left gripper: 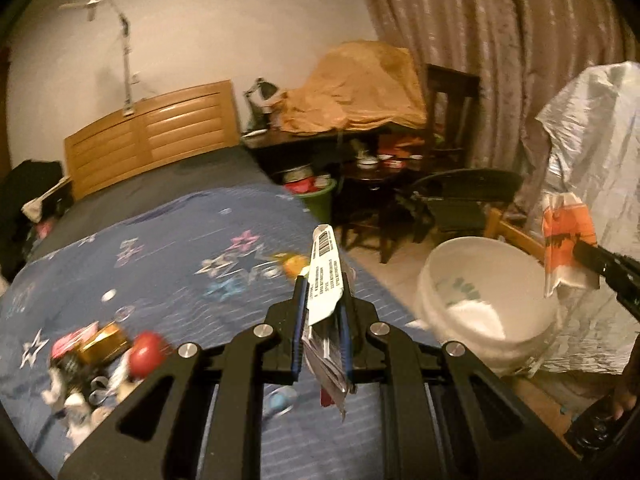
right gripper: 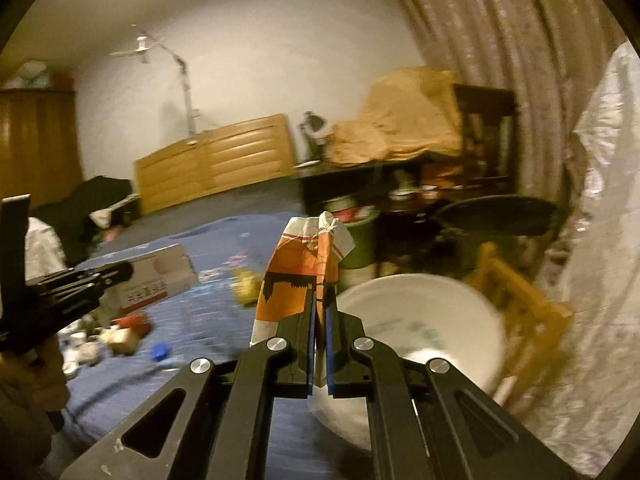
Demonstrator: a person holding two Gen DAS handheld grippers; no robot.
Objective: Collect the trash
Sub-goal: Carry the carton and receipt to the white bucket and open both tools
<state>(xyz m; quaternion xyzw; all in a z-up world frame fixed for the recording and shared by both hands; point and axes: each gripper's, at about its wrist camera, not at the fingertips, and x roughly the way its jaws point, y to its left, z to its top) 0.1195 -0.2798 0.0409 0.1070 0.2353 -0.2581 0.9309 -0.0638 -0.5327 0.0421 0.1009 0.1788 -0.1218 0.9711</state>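
My left gripper (left gripper: pixel 325 292) is shut on a flat white carton (left gripper: pixel 326 268) with a barcode, held over the edge of the bed. My right gripper (right gripper: pixel 320 300) is shut on a crumpled orange and white wrapper (right gripper: pixel 296 280). A white bucket (left gripper: pixel 480 304) stands on the floor beside the bed, just right of the carton and below the wrapper (left gripper: pixel 566 248). In the right wrist view the bucket (right gripper: pixel 420 328) lies right behind the wrapper, and the left gripper (right gripper: pixel 116 274) with the carton (right gripper: pixel 156 276) is at the left. A blurred pile of trash (left gripper: pixel 92 360) stays on the blue star quilt (left gripper: pixel 180 248).
A wooden chair (right gripper: pixel 520 300) and a silver foil cover (left gripper: pixel 592 160) stand right of the bucket. A green bin (left gripper: pixel 320 200), a dark cluttered table (left gripper: pixel 360 132) and a wooden headboard (left gripper: pixel 152 132) lie beyond. A blue cap (right gripper: pixel 160 351) and a yellow scrap (right gripper: pixel 248 284) rest on the quilt.
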